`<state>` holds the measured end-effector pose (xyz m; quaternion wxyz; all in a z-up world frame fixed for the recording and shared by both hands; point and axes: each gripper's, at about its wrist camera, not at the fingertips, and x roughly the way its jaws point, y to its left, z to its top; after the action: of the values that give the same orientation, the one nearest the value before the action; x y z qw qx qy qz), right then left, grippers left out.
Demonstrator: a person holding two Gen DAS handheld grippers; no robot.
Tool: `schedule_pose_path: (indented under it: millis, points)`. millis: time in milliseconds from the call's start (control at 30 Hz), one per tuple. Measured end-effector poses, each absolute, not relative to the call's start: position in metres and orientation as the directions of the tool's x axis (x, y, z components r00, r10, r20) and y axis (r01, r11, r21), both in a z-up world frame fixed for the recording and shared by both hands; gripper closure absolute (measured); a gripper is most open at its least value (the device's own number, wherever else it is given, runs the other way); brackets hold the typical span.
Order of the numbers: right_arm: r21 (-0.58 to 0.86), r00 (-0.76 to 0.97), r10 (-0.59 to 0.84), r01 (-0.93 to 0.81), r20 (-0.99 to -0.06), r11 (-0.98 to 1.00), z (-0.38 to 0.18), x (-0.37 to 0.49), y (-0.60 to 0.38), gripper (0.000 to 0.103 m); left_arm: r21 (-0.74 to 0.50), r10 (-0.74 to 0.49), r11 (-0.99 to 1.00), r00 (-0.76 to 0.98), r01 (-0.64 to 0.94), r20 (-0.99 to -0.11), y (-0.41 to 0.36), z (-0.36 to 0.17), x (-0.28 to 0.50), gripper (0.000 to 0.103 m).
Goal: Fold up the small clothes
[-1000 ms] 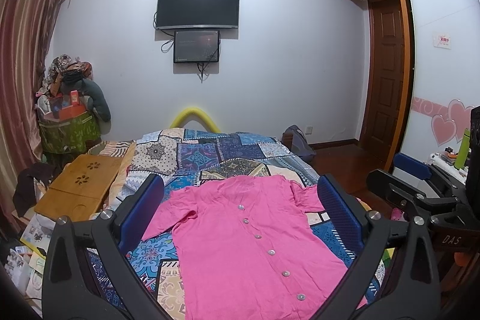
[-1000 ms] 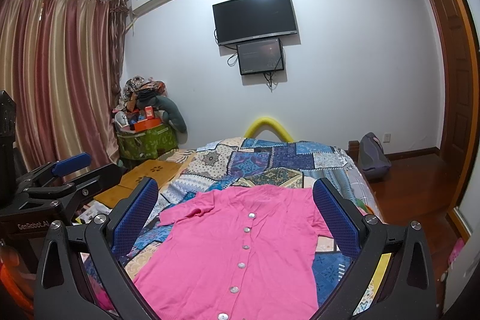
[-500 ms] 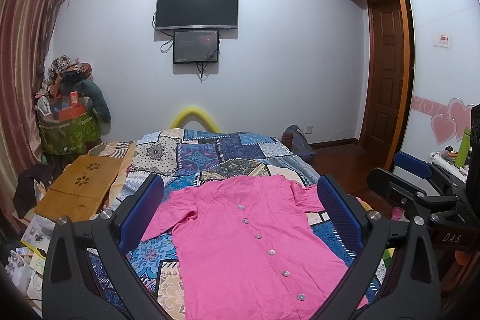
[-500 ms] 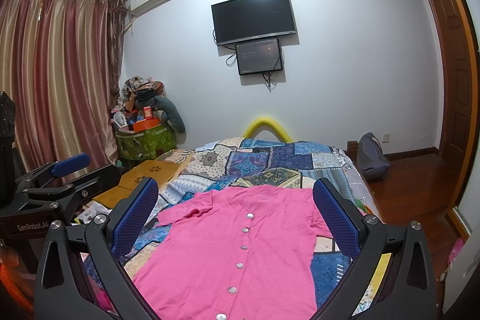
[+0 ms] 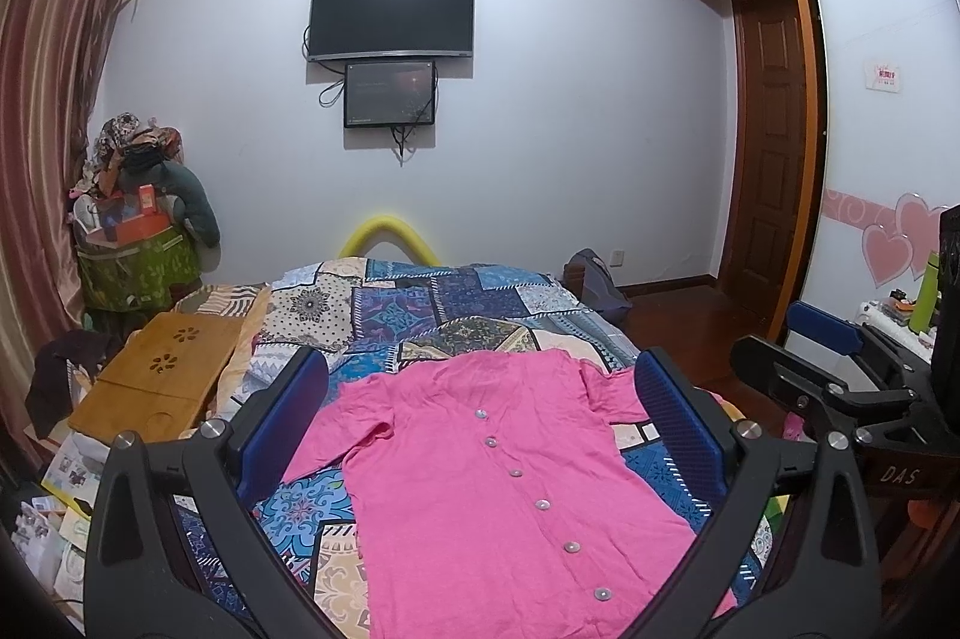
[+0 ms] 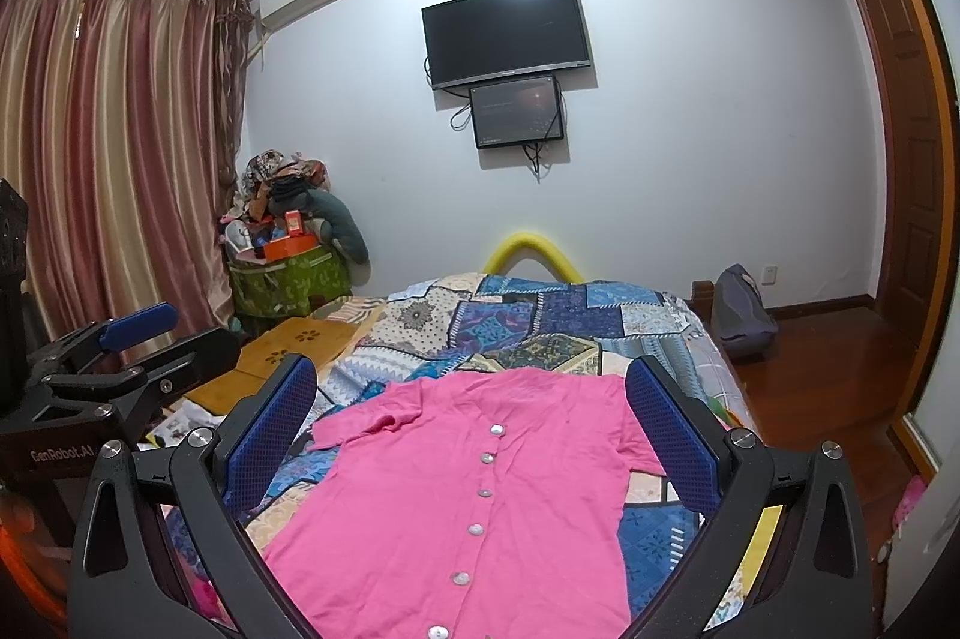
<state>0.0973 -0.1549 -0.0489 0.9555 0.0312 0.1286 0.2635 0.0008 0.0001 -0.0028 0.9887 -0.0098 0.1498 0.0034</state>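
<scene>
One pink shirt [image 5: 498, 465] flat on bedspread [image 5: 456, 303]

Patchwork bedspread [image 5: 456, 303], wooden lap tray [image 5: 159, 375] beside it, wall television [image 5: 391, 14], striped curtains [image 6: 114, 147].

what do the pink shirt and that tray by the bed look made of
Shirt: soft matte woven cloth, likely cotton; it lies limp with fine wrinkles, and its buttons look pearly plastic. Tray: light wood, maybe bamboo; smooth tan surface with cut-out flower holes.
</scene>
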Motion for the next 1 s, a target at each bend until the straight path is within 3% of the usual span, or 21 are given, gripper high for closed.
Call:
schedule_pose_path:
  millis: [667, 1000]
  points:
    - [0.119, 0.822, 0.502, -0.489, -0.268, 0.864, -0.055, 0.119, -0.147, 0.001, -0.036, 0.012, 0.999, 0.942, -0.026, -0.334, 0.012, -0.012, 0.023, 0.000]
    - [0.101, 0.819, 0.477, -0.471, -0.318, 0.876, -0.067, 0.169, -0.136, 0.001, -0.076, 0.077, 0.989, 0.888, -0.125, -0.452, 0.077, -0.038, 0.090, 0.000]
